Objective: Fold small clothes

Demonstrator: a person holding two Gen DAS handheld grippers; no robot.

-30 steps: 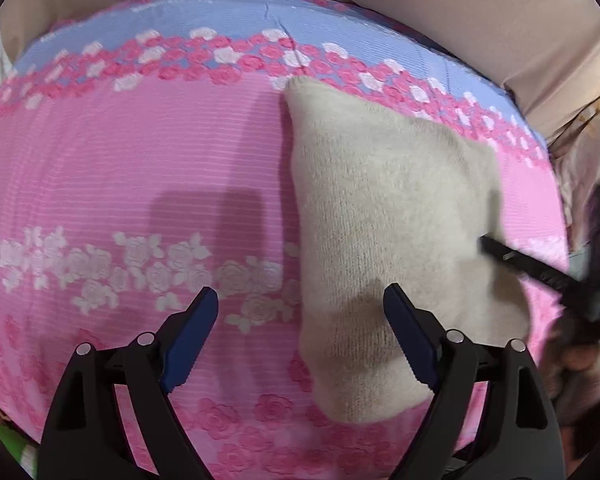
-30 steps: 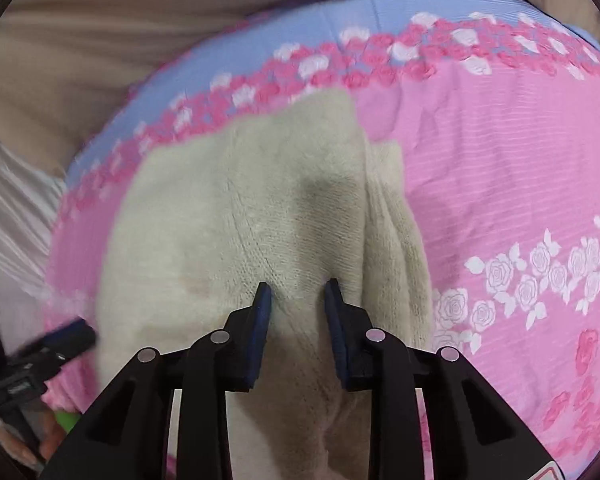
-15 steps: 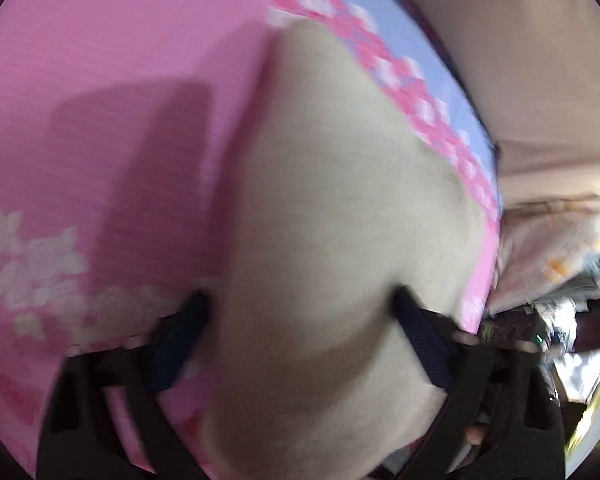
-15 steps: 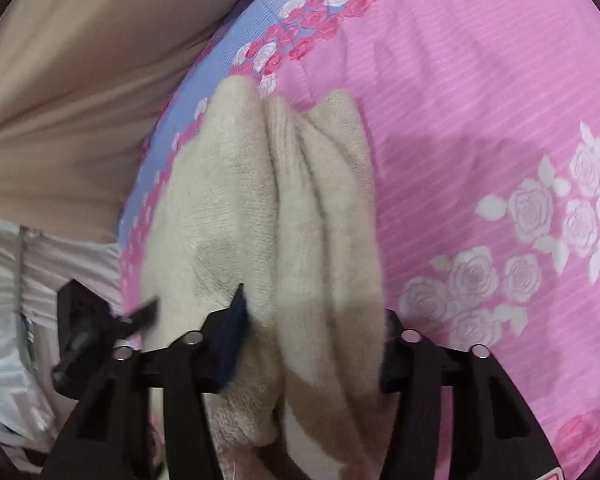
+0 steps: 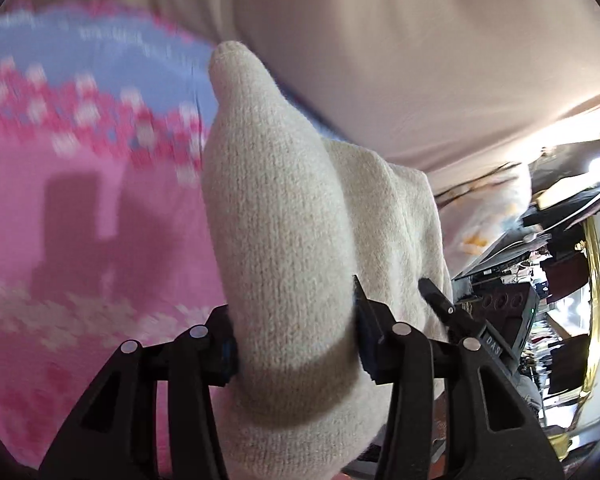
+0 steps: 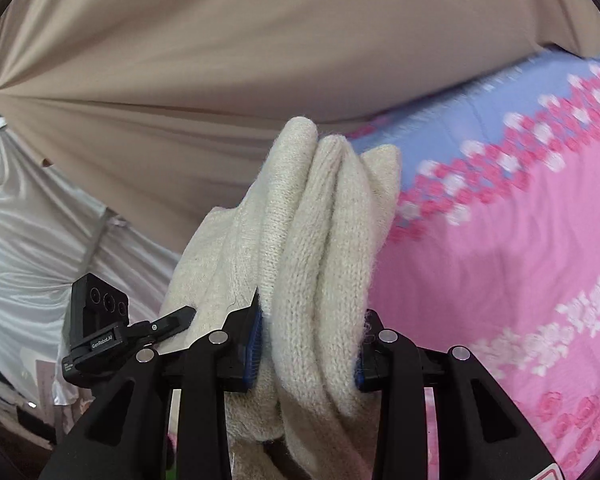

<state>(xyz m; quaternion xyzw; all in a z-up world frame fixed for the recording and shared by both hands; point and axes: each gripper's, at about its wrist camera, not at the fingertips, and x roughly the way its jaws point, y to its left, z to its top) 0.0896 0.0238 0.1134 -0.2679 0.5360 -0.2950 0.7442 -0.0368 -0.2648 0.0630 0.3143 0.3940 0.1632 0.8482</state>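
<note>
Between the blue pads of the left tool (image 5: 294, 336) sits a thick bundle of the cream knit garment (image 5: 300, 220), jaws closed partway onto it & squeezing the wool, so it's a firm hold, not a tip pinch. Same w/ the right tool (image 6: 308, 344): jaws part-closed on several stacked folds of the garment (image 6: 320, 240), layers showing edge-on as rounded ridges. Both tools grip the same bundle at its near end, close together; the right tool's finger shows just beside the left one in the left wrist view, and the left unit w/ its camera block (image 6: 96, 312) shows just left of the right tool. Garment looks lifted off the bed, its long axis running straight fwd from both tools, far end rising to a rounded tip up & away. Outward: pink floral bedspread (image 5: 80, 208) w/ a blue band (image 6: 480, 120) lies below and to one side (left of the left tool, right of the right tool), blurred, so likely mid-motion. Beige fabric backdrop (image 6: 260, 60) behind, silvery sheet (image 6: 28, 248) & room clutter (image 5: 540, 280) at the edges. Judgement: folding looks mostly done & the bundle's being carried; since it points away from both tools, setting it down means lowering the far tip first onto the bed. Neither hand is clearly nearer.
</note>
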